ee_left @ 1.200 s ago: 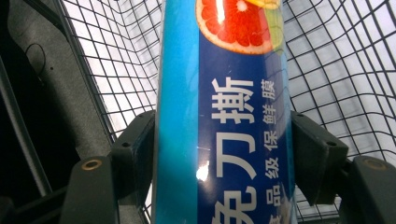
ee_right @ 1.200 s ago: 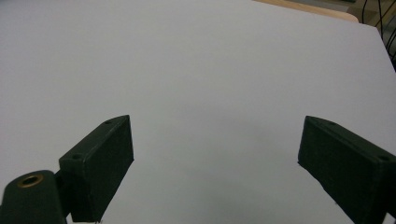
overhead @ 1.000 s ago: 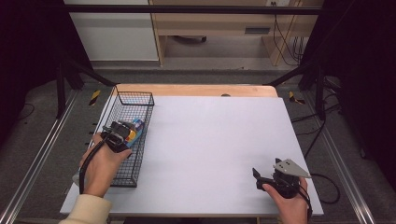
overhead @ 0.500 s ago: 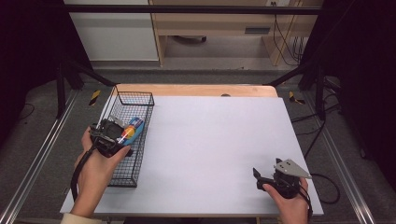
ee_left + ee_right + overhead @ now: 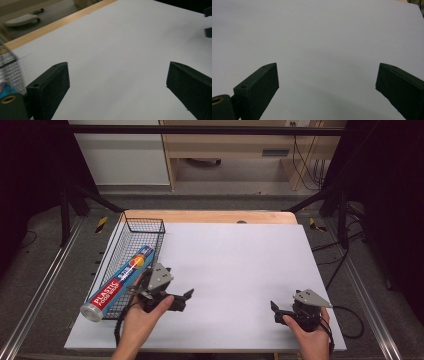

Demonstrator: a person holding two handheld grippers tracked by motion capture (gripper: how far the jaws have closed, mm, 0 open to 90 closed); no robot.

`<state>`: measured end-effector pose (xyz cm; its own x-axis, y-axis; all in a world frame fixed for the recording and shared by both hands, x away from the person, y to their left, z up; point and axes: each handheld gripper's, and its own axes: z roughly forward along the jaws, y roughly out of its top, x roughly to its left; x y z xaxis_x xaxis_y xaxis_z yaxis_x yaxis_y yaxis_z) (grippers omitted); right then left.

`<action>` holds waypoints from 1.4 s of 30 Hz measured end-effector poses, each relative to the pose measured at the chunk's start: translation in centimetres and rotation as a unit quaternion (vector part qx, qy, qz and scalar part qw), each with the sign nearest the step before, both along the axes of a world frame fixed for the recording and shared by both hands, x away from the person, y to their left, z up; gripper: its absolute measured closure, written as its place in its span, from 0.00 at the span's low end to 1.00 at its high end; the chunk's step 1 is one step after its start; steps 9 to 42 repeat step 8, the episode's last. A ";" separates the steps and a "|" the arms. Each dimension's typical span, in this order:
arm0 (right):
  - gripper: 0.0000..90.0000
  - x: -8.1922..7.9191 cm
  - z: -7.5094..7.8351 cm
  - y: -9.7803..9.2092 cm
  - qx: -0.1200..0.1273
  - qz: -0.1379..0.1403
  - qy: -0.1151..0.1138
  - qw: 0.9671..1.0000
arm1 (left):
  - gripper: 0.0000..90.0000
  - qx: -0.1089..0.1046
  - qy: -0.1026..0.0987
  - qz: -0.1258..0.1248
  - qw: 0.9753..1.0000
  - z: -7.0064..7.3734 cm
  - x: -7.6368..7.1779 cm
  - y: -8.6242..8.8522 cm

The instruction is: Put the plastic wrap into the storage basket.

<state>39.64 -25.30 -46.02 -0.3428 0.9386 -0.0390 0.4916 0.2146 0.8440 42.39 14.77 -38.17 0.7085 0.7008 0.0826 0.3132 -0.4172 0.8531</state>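
A blue roll labelled plastic food wrap (image 5: 119, 282) lies lengthwise in the black wire basket (image 5: 146, 226) at the table's left, its near end poking past the basket's front. My left gripper (image 5: 184, 299) is just right of the basket over the white tabletop, open with nothing between its jaws. In the left gripper view the left gripper (image 5: 117, 72) has its jaws wide apart, with the basket mesh (image 5: 8, 68) at the left edge. My right gripper (image 5: 275, 312) rests near the front right, also open and empty. The right gripper view has the right gripper (image 5: 327, 72) above bare white table.
The white tabletop (image 5: 240, 265) has a wooden strip (image 5: 210, 216) along its far edge. Metal rails and dark frame legs flank the table. The right gripper's cable (image 5: 350, 320) trails off the front right corner.
My left gripper has moved from over the basket to the right, onto the open tabletop. The roll now lies uncovered in the basket. The right gripper has not moved.
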 end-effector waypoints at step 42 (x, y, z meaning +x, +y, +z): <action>0.06 0.4 -0.7 -0.7 0.013 -0.020 0.023 0.999 | 0.07 -0.010 -0.006 -0.042 0.999 -4.3 -0.6 -2.2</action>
